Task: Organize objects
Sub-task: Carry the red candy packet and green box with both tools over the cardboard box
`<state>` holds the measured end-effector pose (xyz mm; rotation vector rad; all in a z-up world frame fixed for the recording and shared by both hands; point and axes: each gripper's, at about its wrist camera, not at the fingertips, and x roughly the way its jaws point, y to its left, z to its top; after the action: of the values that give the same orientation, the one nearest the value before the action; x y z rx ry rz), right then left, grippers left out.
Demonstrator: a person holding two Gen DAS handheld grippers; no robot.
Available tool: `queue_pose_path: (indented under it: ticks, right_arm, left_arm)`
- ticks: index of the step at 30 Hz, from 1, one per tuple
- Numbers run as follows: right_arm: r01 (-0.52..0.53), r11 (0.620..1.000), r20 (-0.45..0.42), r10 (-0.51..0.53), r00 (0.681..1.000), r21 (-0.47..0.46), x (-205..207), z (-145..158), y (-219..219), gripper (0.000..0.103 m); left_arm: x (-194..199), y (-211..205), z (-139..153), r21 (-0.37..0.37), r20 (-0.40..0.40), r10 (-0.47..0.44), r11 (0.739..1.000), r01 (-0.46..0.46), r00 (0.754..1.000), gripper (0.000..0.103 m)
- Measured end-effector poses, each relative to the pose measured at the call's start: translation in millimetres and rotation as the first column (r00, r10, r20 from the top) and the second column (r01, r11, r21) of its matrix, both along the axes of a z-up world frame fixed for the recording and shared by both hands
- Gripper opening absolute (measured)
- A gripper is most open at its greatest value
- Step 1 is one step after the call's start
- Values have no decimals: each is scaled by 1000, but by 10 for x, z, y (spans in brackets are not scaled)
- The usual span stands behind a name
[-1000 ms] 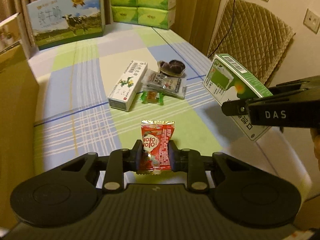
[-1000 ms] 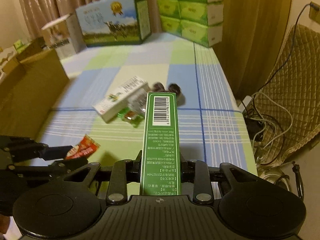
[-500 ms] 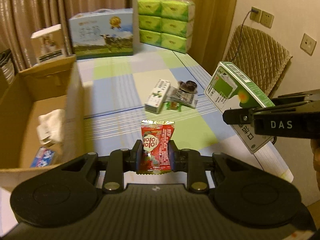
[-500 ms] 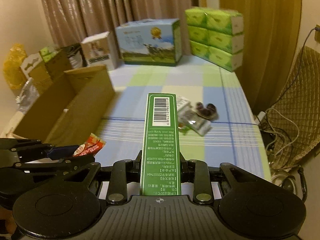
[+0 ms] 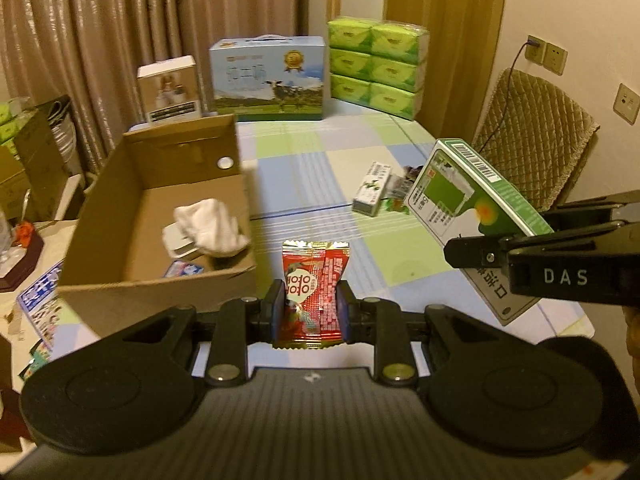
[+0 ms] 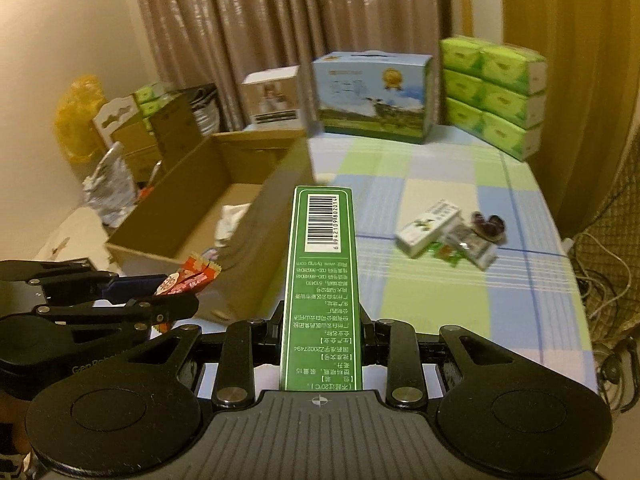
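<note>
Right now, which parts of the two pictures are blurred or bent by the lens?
Left wrist view: the curtains bow at the edges, the red snack packet looks sharp. Right wrist view: the cardboard box and far items smear, the green box stays crisp.

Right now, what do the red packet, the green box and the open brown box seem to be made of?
Red packet: glossy printed plastic or foil film, judging by its crimped, serrated ends and sheen.
Green box: thin printed paperboard with a smooth finish; crisp folded edges and a barcode.
Brown box: plain matte cardboard, probably corrugated; unprinted tan walls with a creased flap.
</note>
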<state>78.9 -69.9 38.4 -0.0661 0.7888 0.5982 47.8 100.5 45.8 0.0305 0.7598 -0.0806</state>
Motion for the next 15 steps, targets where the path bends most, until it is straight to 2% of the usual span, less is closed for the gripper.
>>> queue_pose_path:
  ticks: [15]
  right_arm:
    - [-127, 992, 1, 127, 992, -3, -208, -16, 647, 27]
  left_arm:
    - [-305, 628, 164, 11, 13, 123, 992, -123, 992, 22]
